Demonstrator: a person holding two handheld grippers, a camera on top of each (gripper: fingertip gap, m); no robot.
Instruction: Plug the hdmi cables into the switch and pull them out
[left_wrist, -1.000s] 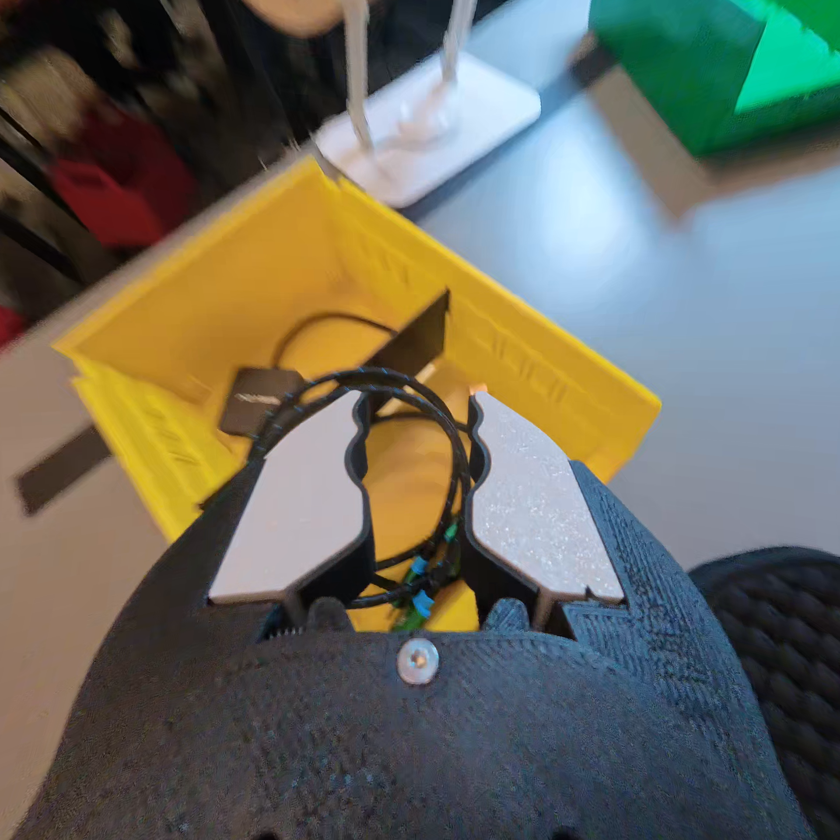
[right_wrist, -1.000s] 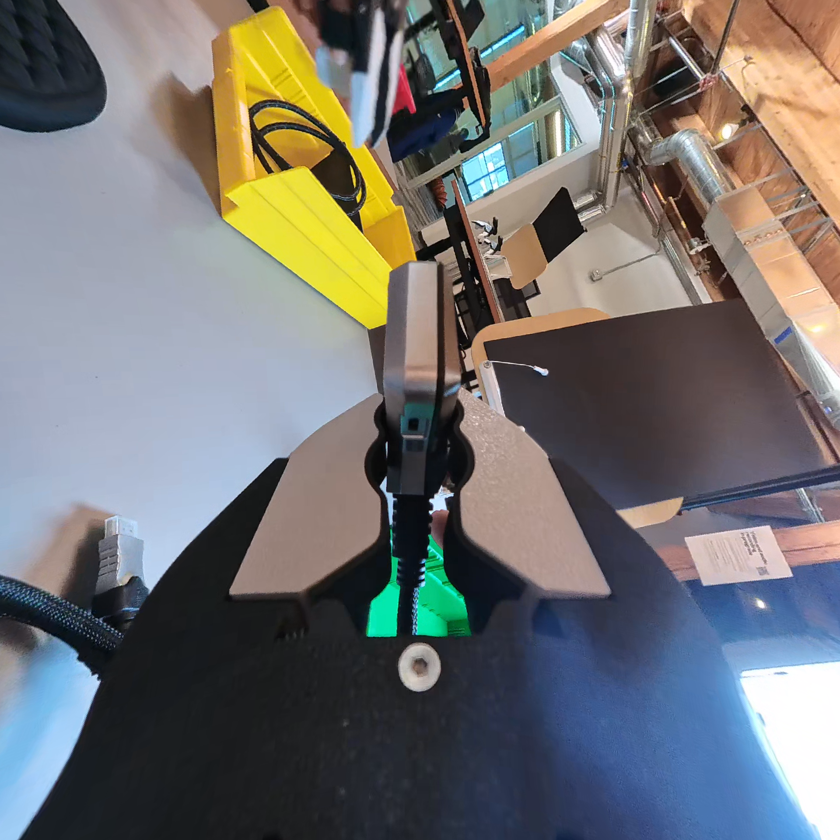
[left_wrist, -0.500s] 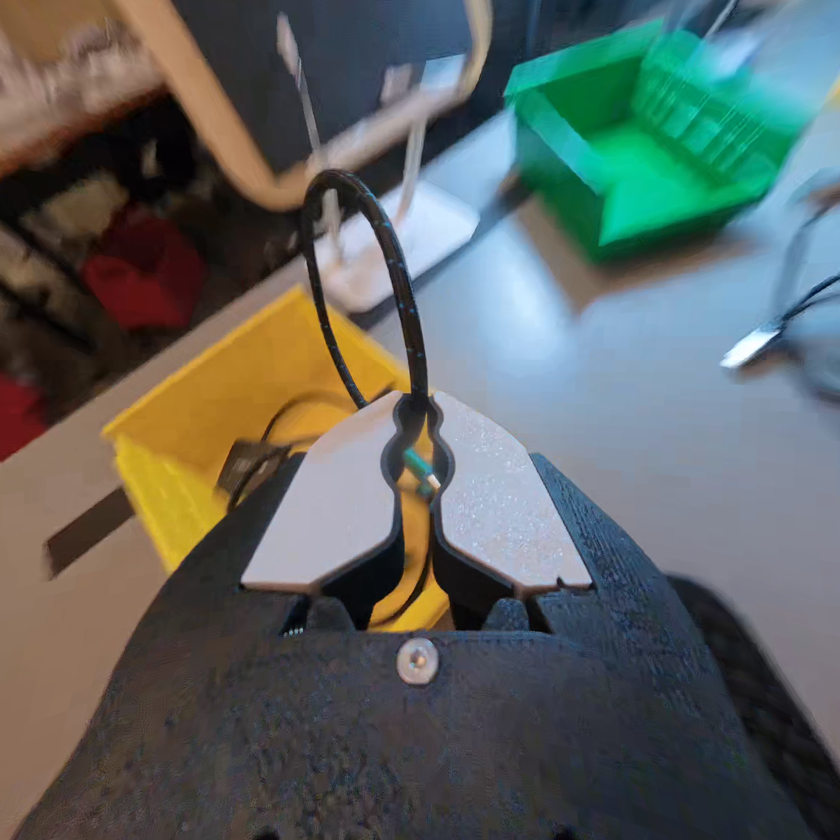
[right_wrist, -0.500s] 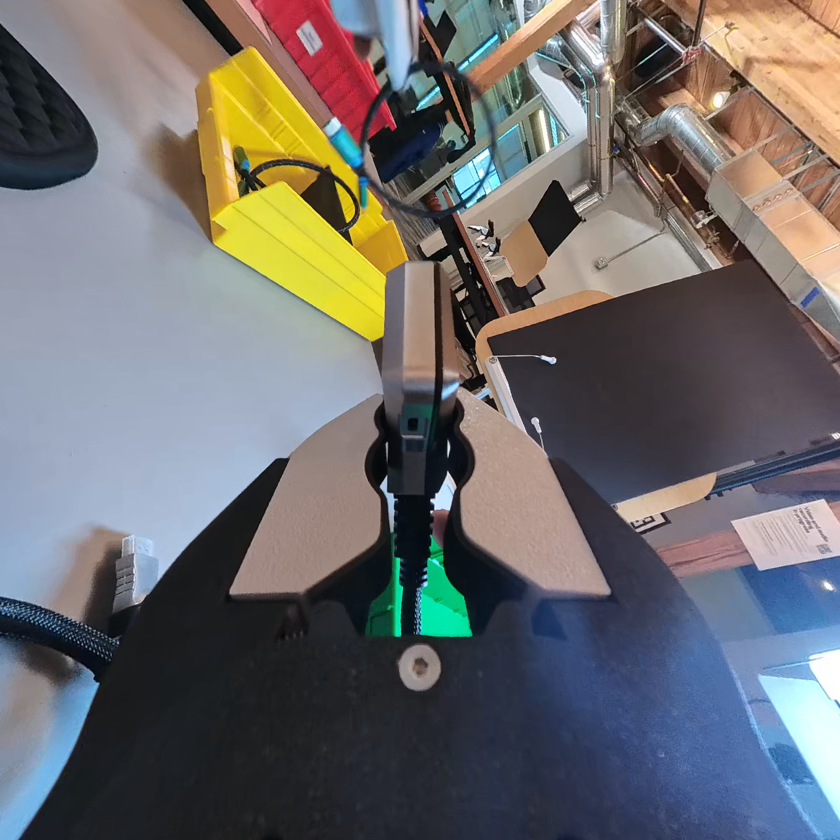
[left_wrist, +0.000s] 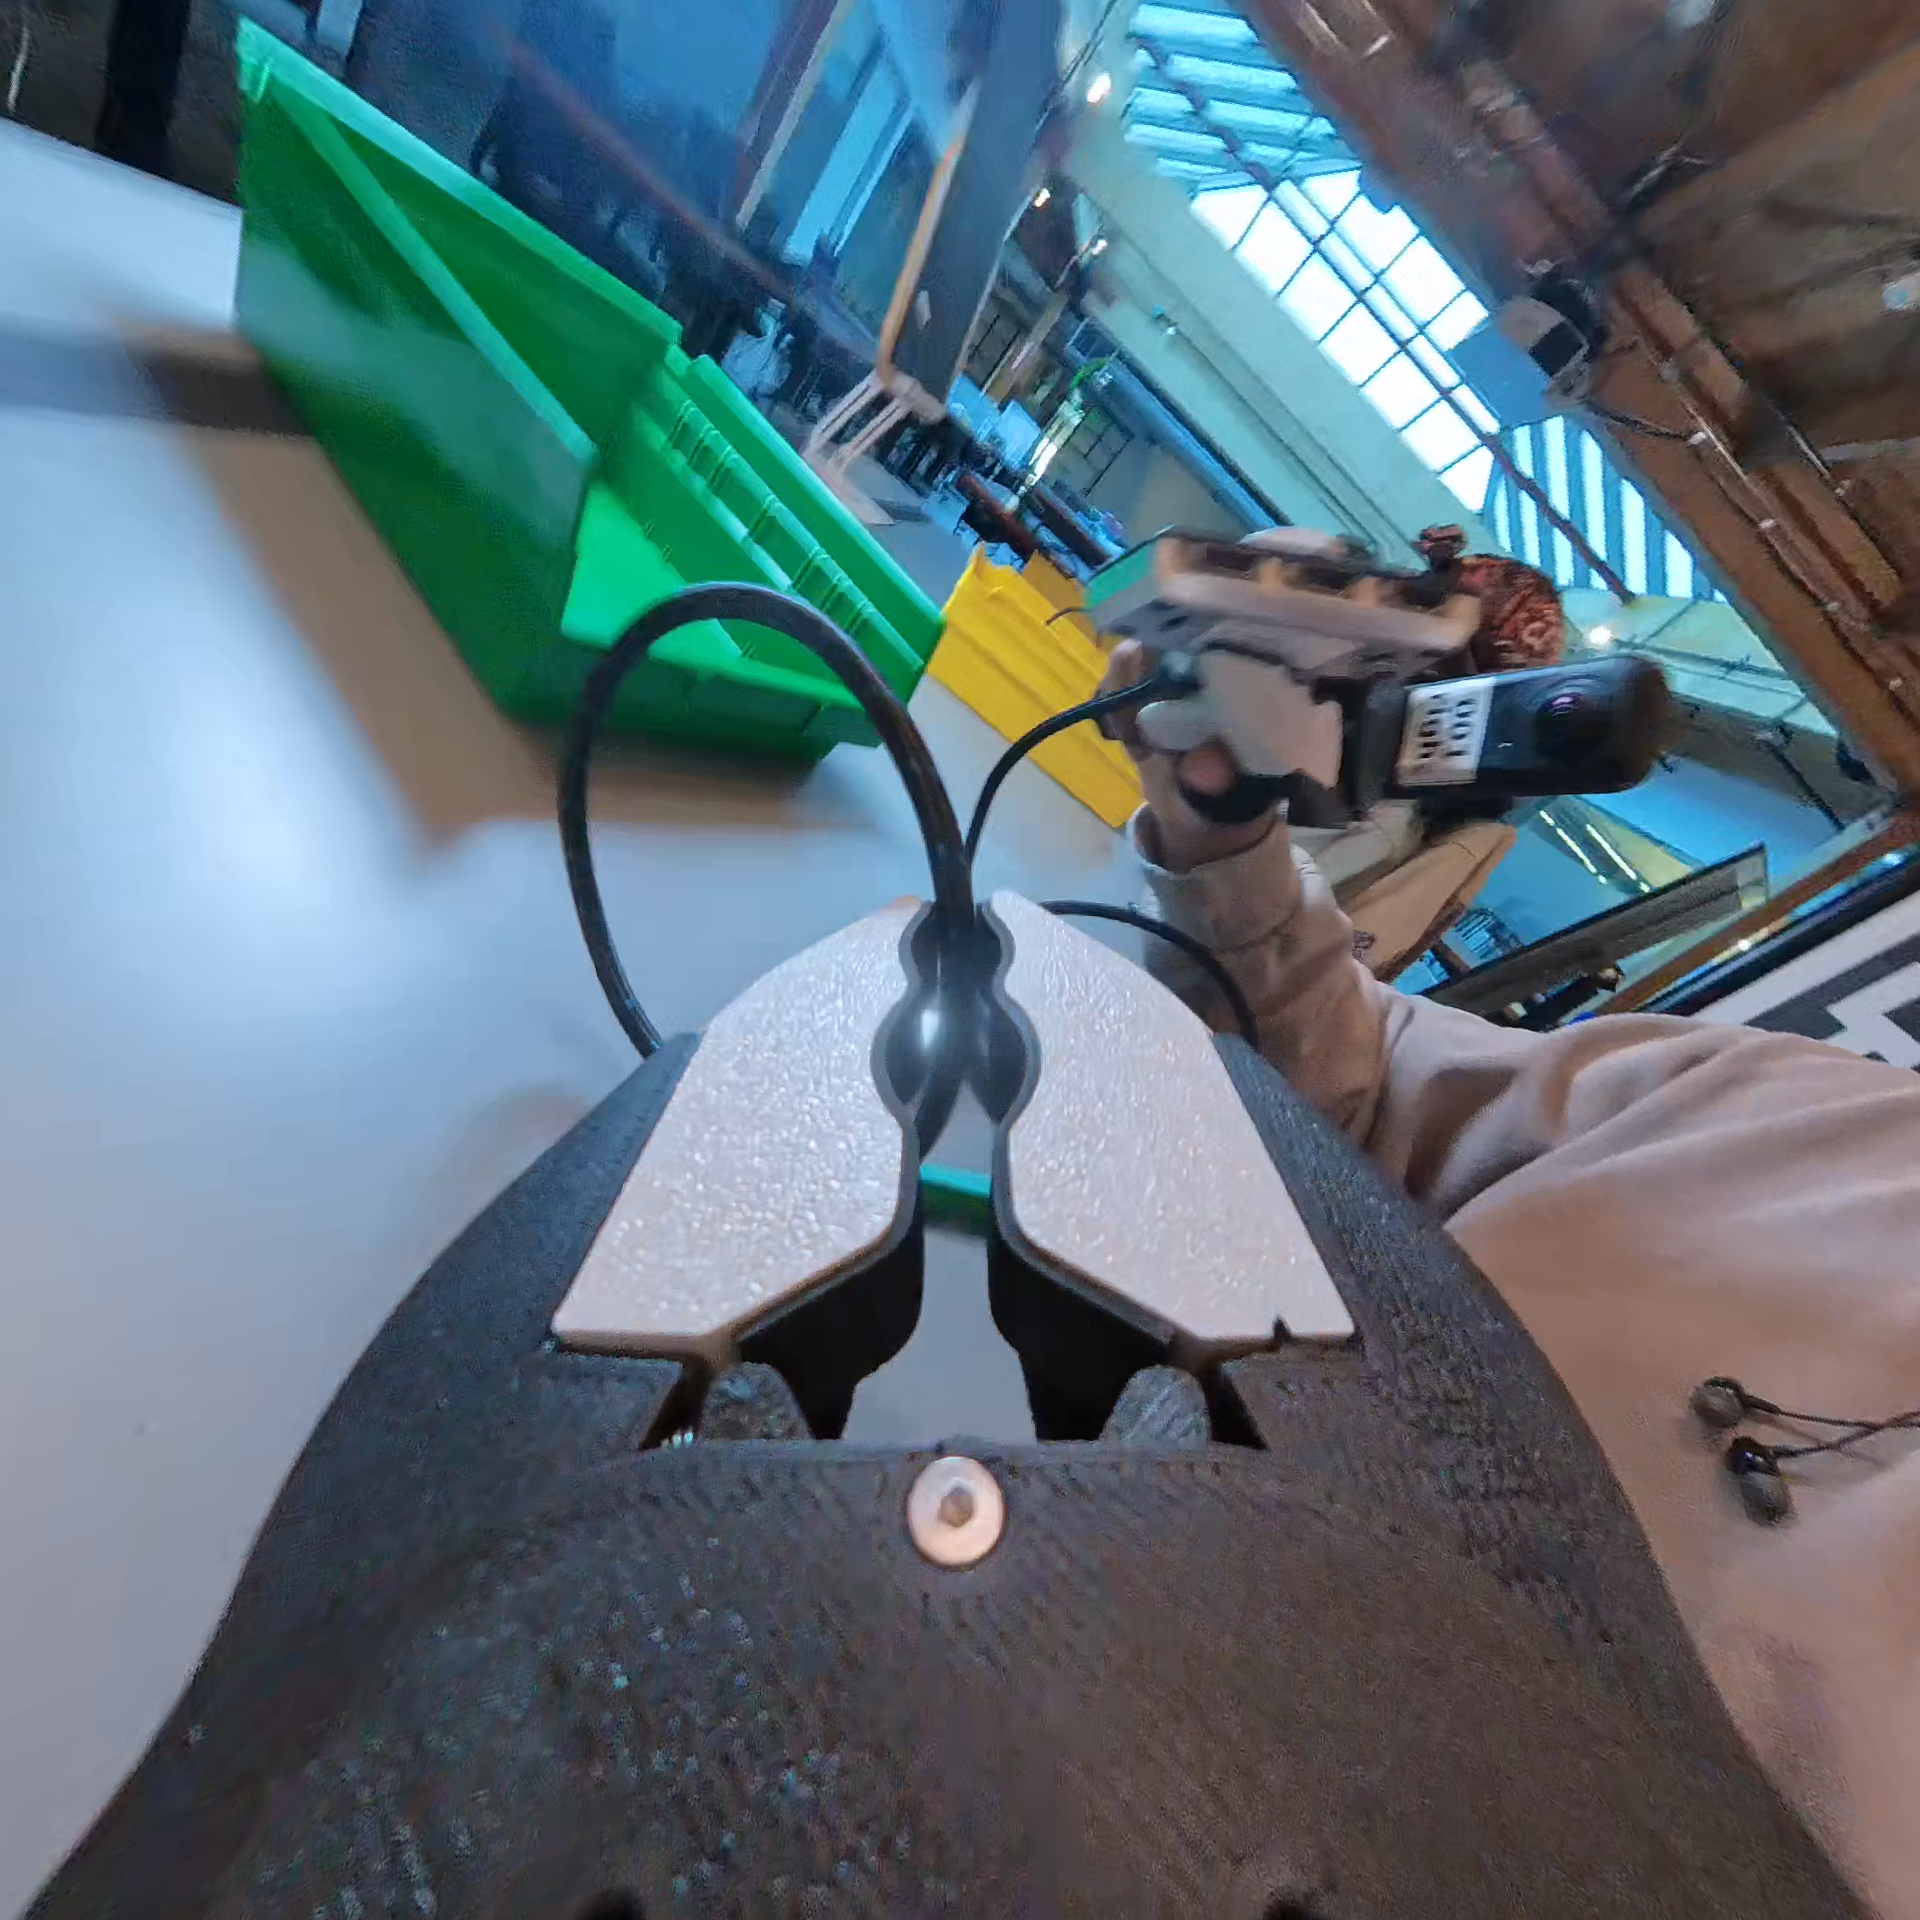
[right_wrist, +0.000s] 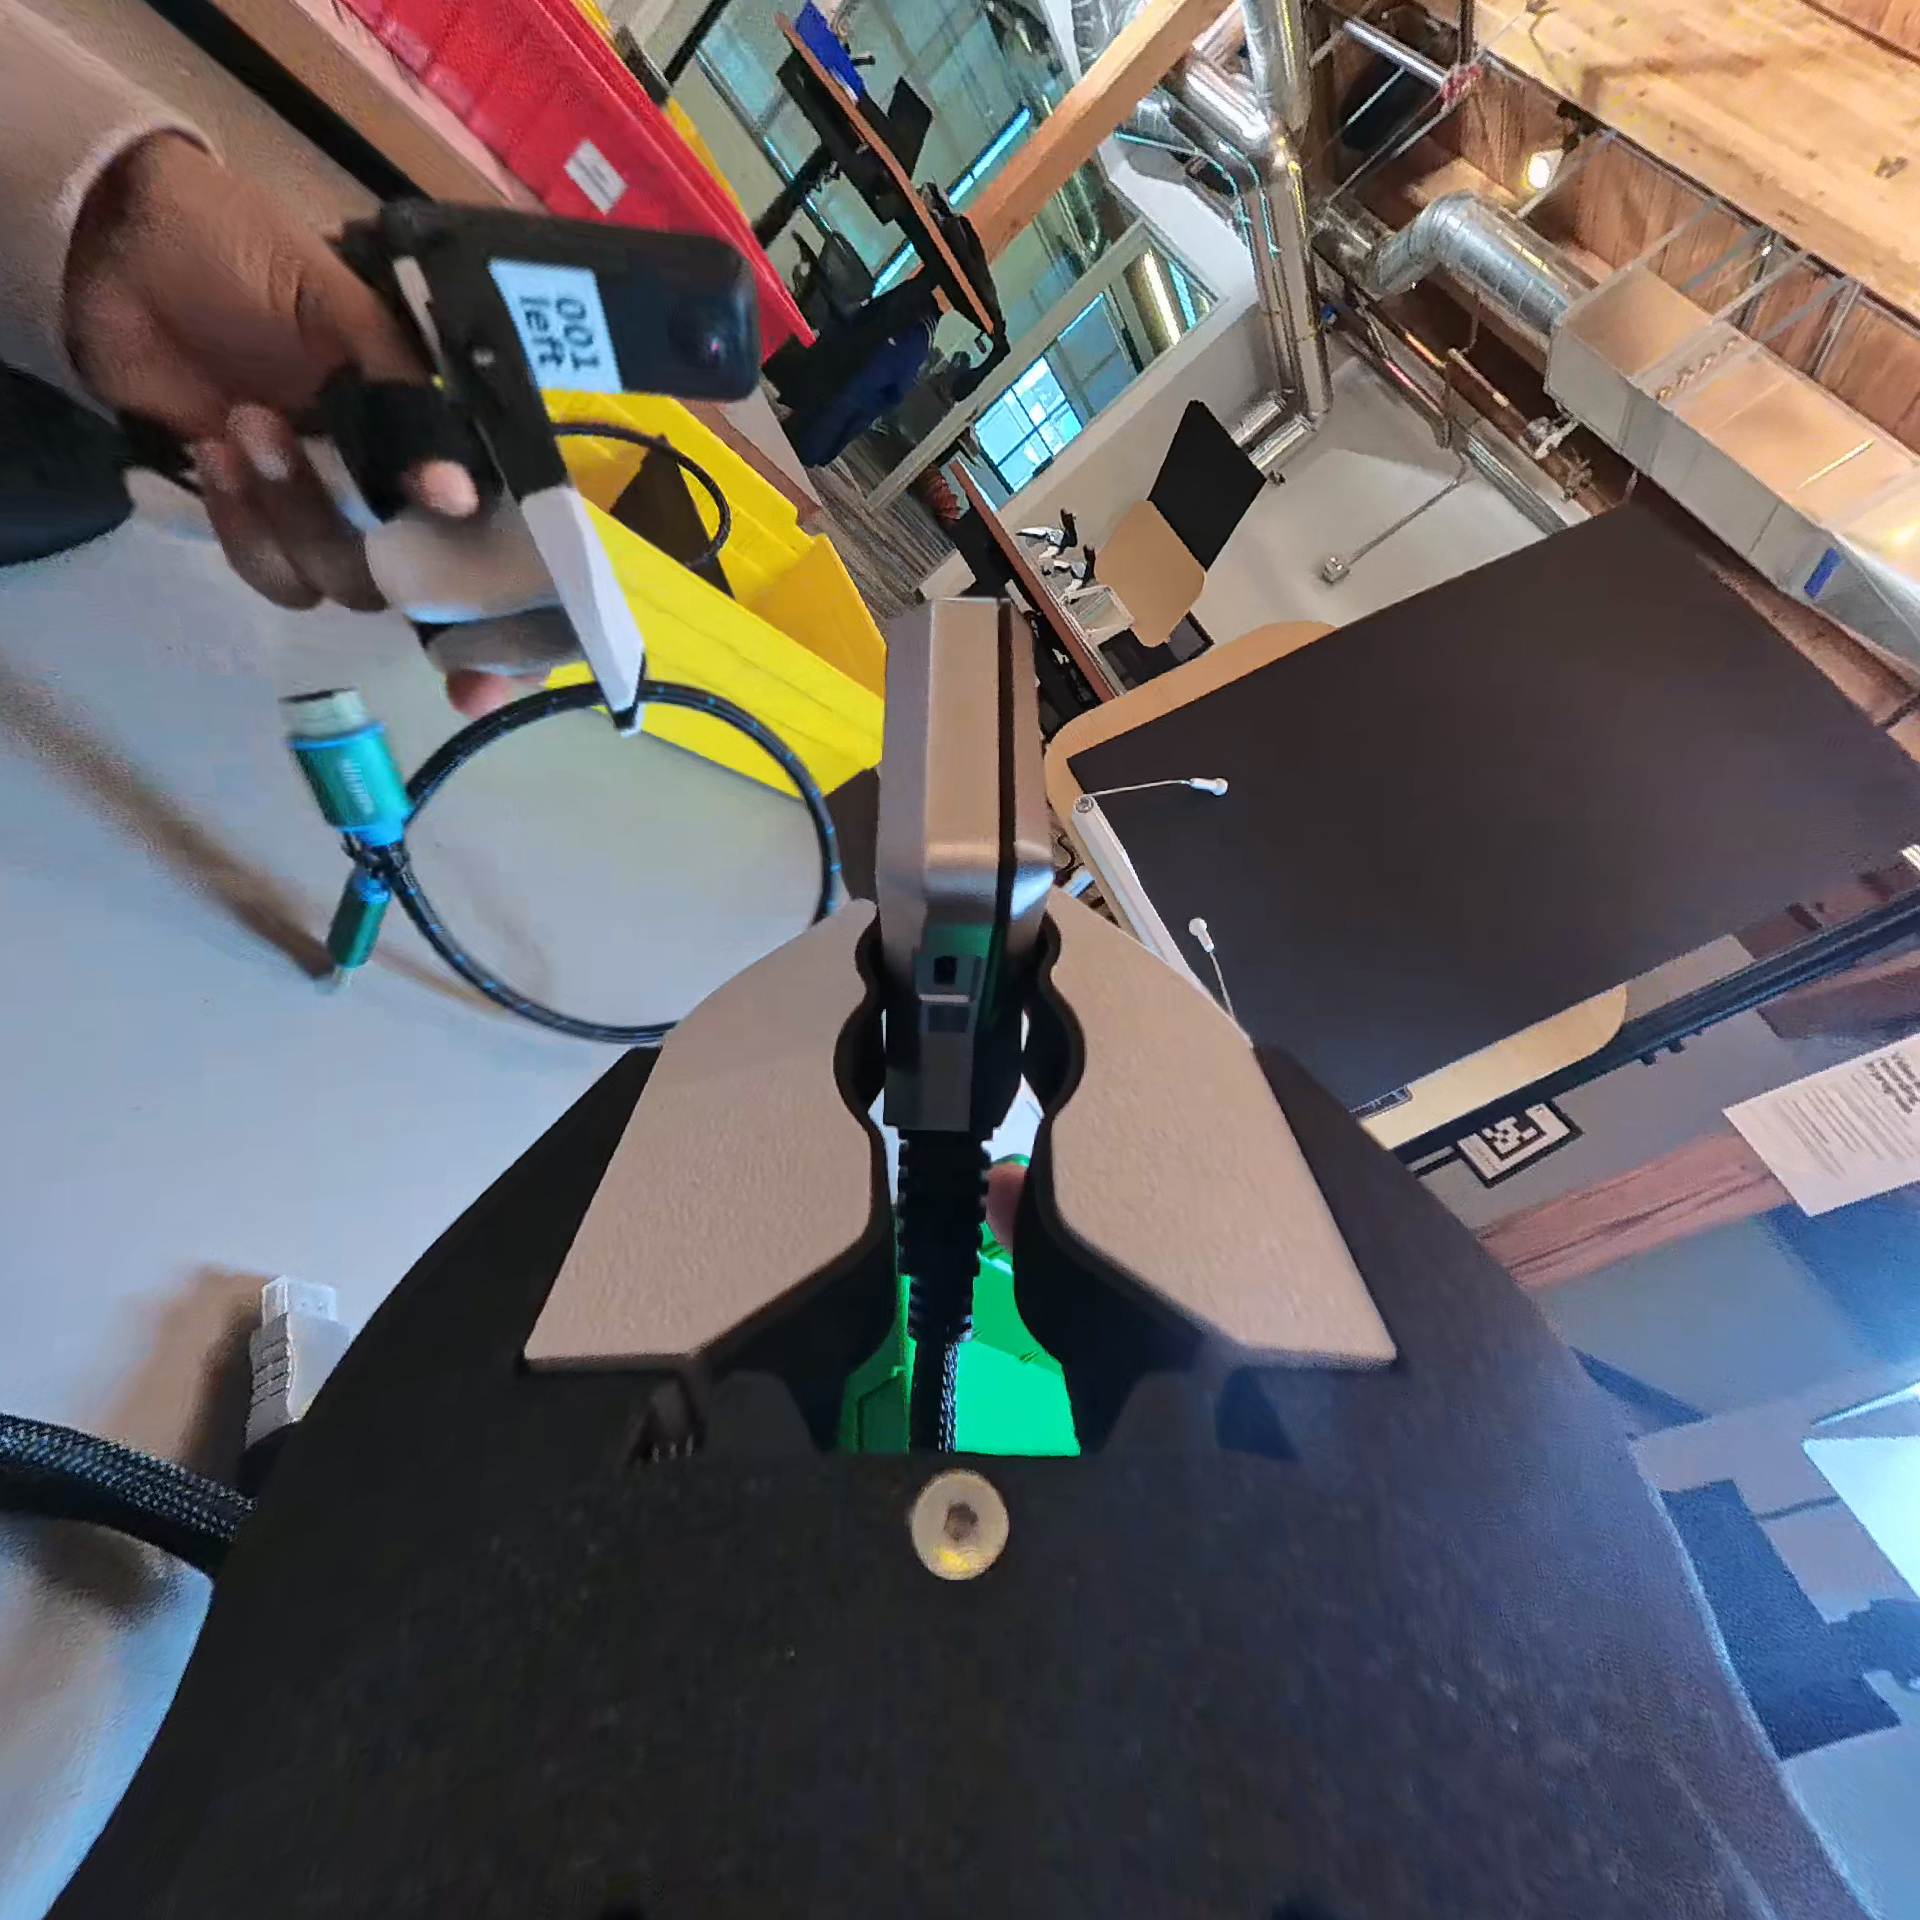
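My left gripper (left_wrist: 954, 916) is shut on a thin black braided HDMI cable (left_wrist: 727, 603), which loops up ahead of the fingertips. In the right wrist view the left gripper (right_wrist: 623, 715) holds that cable (right_wrist: 665, 1023) above the table, and its two teal plugs (right_wrist: 338, 769) hang at the left. My right gripper (right_wrist: 956, 925) is shut on the grey HDMI switch (right_wrist: 956, 769), held on edge and sticking out past the fingertips. A black braided lead (right_wrist: 940, 1299) leaves the switch's near end. The left wrist view shows the switch (left_wrist: 1278, 597) in the air ahead to the right.
A green bin (left_wrist: 468, 416) and a yellow bin (left_wrist: 1023, 675) stand on the grey table (left_wrist: 208, 935). The yellow bin (right_wrist: 748, 634) lies behind the left gripper. A silver HDMI plug (right_wrist: 286, 1351) on a thick braided cable (right_wrist: 104, 1475) lies at the lower left. A person's sleeve (left_wrist: 1610, 1195) is on the right. The gap from one gripper's tips to the other's is roughly 15 cm.
My left gripper closed on the thin cable in the yellow bin, lifted it out and swung right toward the switch. My right gripper kept hold of the switch.
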